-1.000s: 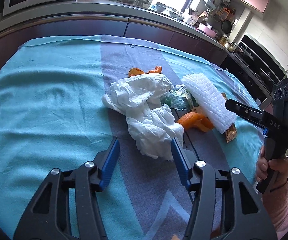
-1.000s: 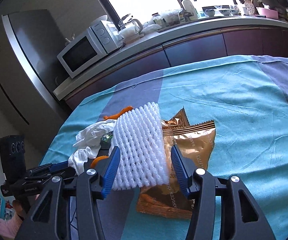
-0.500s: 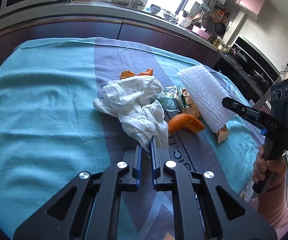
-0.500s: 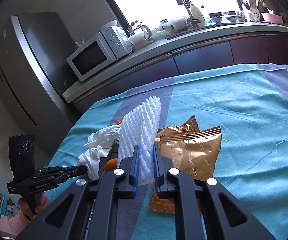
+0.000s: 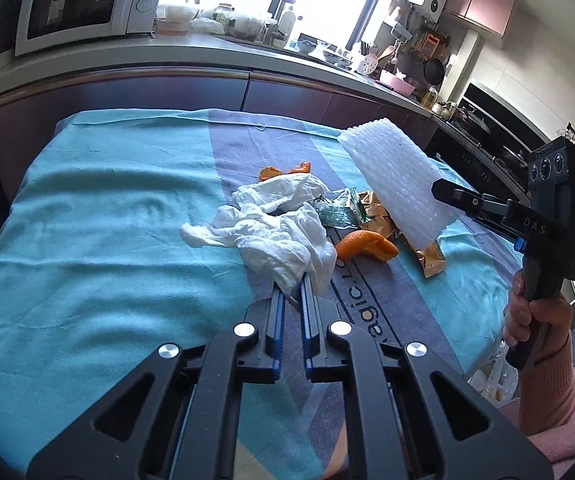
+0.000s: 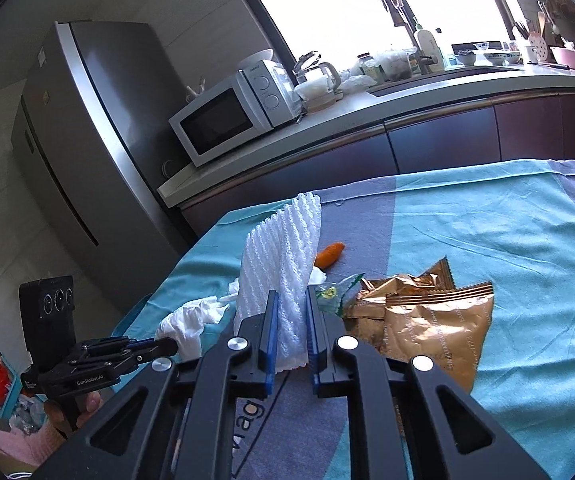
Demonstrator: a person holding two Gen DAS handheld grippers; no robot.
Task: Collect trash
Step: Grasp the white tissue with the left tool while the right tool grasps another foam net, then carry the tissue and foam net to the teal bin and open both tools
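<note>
The left claw point(image 5: 291, 284) is clamped on the near corner of the white tissue point(image 5: 275, 232); the right claw point(image 6: 290, 304) is clamped on the foam net point(image 6: 283, 264), tilted up off the tabletop point(image 5: 99, 220). Beyond and beside them, orange peels point(image 5: 367, 245), a gold wrapper point(image 6: 427, 320) and a green wrapper point(image 5: 337, 210) remain uncollected.

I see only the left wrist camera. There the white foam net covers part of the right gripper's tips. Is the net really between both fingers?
Observer: Yes. In the right wrist view the right gripper is shut on the foam net, both blue pads on its lower part.
Operator: Is the gold bag gripped too?
Observer: No. The gold snack bag lies on the cloth, right of the pads.
Operator: Anything beside the microwave?
Observer: A tall grey fridge stands left of it.
</note>
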